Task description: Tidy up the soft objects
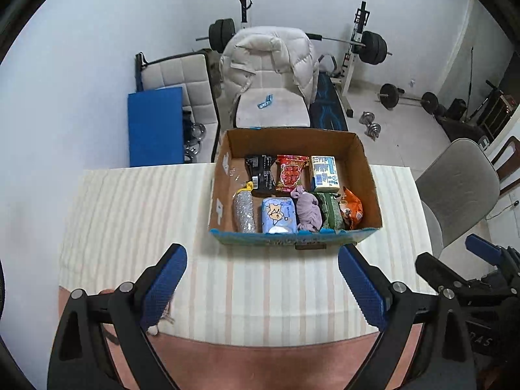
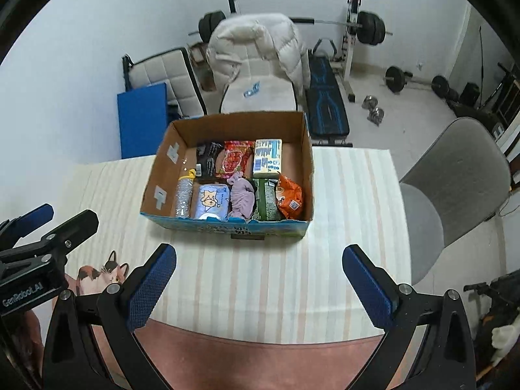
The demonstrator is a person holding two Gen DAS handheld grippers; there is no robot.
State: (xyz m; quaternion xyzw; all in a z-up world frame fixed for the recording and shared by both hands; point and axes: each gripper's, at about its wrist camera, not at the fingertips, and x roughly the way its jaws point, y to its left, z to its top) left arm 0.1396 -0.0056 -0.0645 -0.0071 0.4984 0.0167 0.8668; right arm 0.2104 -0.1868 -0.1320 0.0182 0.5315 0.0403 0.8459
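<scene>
Both grippers idle, nothing held. Left gripper (image 1: 262, 279): jaws spread wide, hovering over the near part of the table (image 1: 136, 214). Right gripper (image 2: 259, 279): same, jaws wide apart, empty. In the right wrist view the left unit's body shows at the lower left w/ "GenRobot.AI" printed on it — the only fully legible writing.

Task items sit in the cardboard box (image 1: 367, 175), which lies straight ahead of both grippers, past a bare strip of striped cloth; not touching either. Box long axis runs left-right across the approach line.

Contents, front row L to R:
- silver glitter bottle (image 1: 244, 209), yellow cap, lying w/ long axis front-to-back
- pale blue pack (image 1: 279, 214), cartoon print, text too small to read
- lilac cloth (image 1: 308, 209), bunched — the plainly soft item
- green packet (image 1: 330, 211), on edge
- orange snack bag (image 1: 352, 208)

Back row: black pouch (image 1: 261, 172), red snack bag (image 1: 291, 172), cream-and-blue carton (image 1: 325, 174). Print on all three visible but not readable.

Key relation: lilac cloth lies ahead and slightly right of centre for the left gripper, ahead and a touch left of centre for the right. Judgement: neither arm clearly nearer; either could reach it, going forward and down over the box's front wall. Cloth is wedged between pale blue pack and green packet, so jaws should straddle it left-right w/o snagging neighbours.

Risk, est.: front wall catching a lowered fingertip.
</scene>
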